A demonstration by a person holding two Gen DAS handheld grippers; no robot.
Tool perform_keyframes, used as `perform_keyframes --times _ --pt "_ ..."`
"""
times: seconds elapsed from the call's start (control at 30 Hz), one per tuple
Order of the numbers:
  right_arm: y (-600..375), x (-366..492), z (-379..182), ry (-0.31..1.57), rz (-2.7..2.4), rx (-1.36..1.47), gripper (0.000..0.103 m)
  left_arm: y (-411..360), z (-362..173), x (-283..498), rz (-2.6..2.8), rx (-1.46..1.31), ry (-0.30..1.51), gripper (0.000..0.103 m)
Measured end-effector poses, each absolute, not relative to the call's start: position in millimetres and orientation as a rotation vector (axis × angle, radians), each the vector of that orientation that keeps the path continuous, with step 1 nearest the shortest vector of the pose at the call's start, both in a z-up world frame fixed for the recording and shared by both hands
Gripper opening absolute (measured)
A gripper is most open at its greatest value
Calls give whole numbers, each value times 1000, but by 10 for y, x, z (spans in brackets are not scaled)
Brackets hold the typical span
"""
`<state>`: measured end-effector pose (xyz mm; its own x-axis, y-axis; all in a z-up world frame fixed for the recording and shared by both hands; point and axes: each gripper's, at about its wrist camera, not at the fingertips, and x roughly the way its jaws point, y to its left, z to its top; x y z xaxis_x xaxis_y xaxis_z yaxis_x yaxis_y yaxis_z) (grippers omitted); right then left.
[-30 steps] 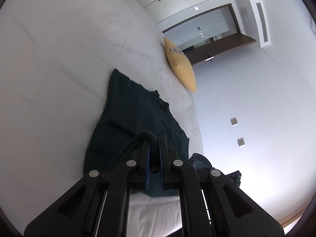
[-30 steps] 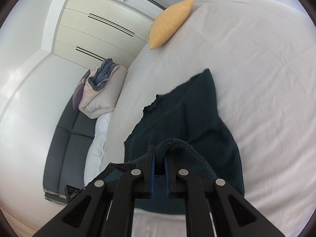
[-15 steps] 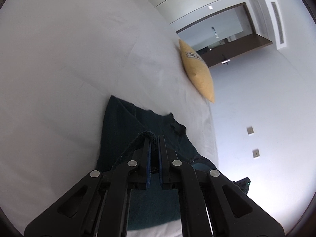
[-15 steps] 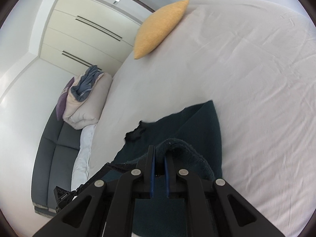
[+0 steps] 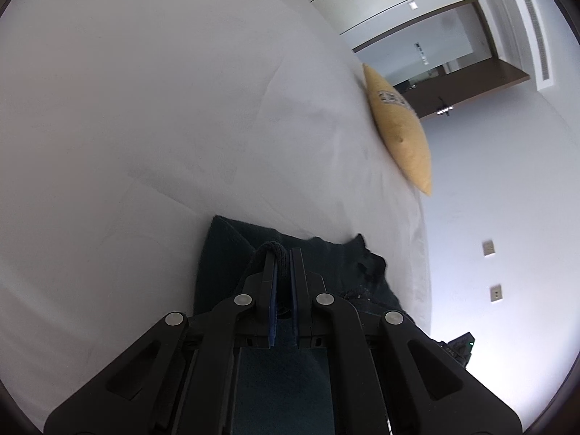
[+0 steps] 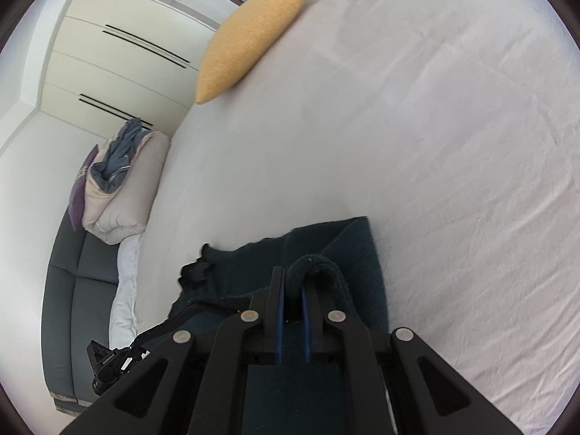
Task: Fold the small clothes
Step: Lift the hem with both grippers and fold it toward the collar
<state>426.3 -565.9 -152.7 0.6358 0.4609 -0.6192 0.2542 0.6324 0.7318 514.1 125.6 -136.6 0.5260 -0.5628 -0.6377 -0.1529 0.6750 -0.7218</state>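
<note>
A dark green knitted garment (image 5: 221, 264) (image 6: 344, 243) lies on the white bed sheet (image 5: 145, 127) (image 6: 435, 145), its near part lifted and carried over the far part. My left gripper (image 5: 284, 253) is shut on one bunched edge of the garment. My right gripper (image 6: 293, 272) is shut on another bunched edge, which loops over its right finger. A dark frilled neckline (image 5: 366, 264) (image 6: 195, 272) shows at the garment's far edge. The part of the cloth beneath both grippers is hidden.
A yellow cushion (image 5: 398, 134) (image 6: 250, 40) rests at the far edge of the bed. In the right wrist view a grey sofa (image 6: 69, 290) with piled bedding (image 6: 116, 188) stands left of the bed. The other gripper (image 6: 112, 362) shows low at the left.
Both grippers have moved forward and down across the bed, carrying the held edges toward the garment's far end. Much less of the flat garment shows ahead of the fingers.
</note>
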Motion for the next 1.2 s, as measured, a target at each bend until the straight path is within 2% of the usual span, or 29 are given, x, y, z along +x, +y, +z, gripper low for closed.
perform_keyframes --times 0.37,0.47,0.53,0.6,0.63,0.67,0.9,1.2 --pt "-5761 4477 -1665 917 103 971 9 1275 -1696 5542 -208 -822 1008 4" --pt "-5819 4511 -1735 912 112 1038 14 1291 -1770 5609 -228 -854 999 4" --pt "-5889 4472 -1742 865 120 1088 34 1301 -1729 5618 -224 -856 968 5" --pt "-5966 4395 -1692 799 108 1119 49 1308 -1651 5630 -221 -832 951 5" --pt "-6009 4349 -1657 777 80 1122 61 1317 -1618 5634 -221 -824 950 5" --pt "-6056 4287 -1615 756 31 1119 65 1320 -1574 5643 -221 -820 946 5" --pt "-5875 4078 -1249 761 32 900 65 1462 -1305 5470 -188 -814 850 5" --pt "-5459 3638 -1194 868 -4 603 65 985 -1482 4942 -244 -632 967 6"
